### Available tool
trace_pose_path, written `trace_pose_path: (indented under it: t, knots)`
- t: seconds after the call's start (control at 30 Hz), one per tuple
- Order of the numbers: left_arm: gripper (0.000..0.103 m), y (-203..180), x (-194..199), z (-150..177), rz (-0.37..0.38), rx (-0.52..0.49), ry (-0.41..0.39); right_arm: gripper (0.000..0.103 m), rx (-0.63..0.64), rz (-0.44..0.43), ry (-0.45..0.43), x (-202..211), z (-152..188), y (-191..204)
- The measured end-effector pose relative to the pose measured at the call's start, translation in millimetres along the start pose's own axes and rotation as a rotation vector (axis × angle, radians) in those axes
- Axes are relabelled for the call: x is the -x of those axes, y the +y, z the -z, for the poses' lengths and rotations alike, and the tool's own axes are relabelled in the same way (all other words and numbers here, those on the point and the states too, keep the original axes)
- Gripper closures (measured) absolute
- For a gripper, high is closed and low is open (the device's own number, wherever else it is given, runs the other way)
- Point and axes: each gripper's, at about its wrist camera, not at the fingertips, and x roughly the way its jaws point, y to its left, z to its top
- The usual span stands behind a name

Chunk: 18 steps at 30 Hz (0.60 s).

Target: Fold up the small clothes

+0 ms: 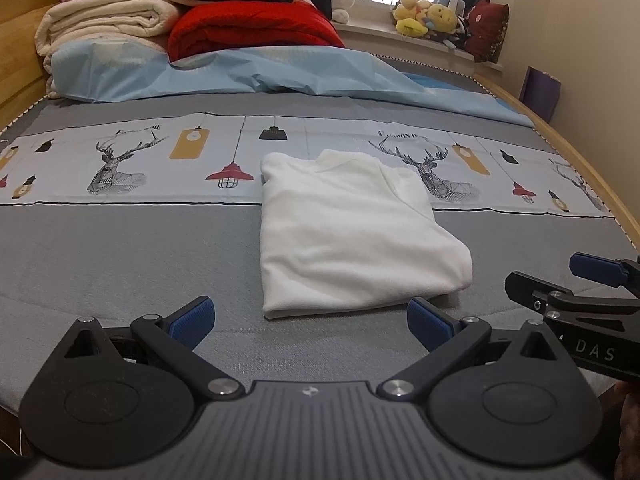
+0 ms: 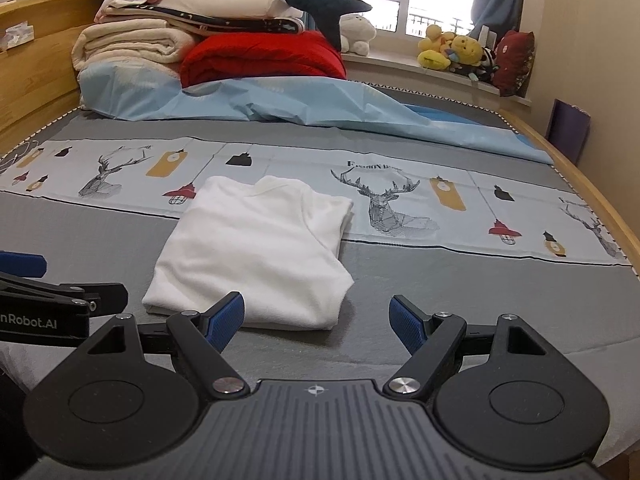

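Bedding stack (image 1: 132, 12): sat upper left of the frame, folded blankets and a red quilt, well apart from the work.
Bed (image 1: 100, 248): grey sheet with a deer-print band across mid-frame.
Shirt (image 1: 344, 232): white, lay centre frame in the left view, left of centre in the right view, partly on the print band, partly on grey.
Progress: shirt was already a compact rectangle, sleeves tucked, collar at the far end. Looked near done; maybe one more fold in half or a tidy of the loose right corner left. No other clothes were visible waiting.
Left gripper (image 1: 310, 320): low centre, fingers wide apart, holding nothing. Pads hovered just short of the shirt's near edge; right pad sat near the hem, contact couldn't be confirmed.
Right gripper (image 2: 318, 320): low centre in its own view, fingers wide apart, empty. Left pad overlapped the shirt's near edge in frame; touching or just above, couldn't tell.
Spacing: both grippers were side by side, near each other.
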Motion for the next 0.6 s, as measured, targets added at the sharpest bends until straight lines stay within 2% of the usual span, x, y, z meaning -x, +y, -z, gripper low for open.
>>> trace_pose_path:
  t: [0.6]
  knots:
    - [0.001,-3.4,-3.8,1.7,0.013,-0.012,0.015,0.022,-0.016,-0.021,0.026,-3.3,0.2,0.5]
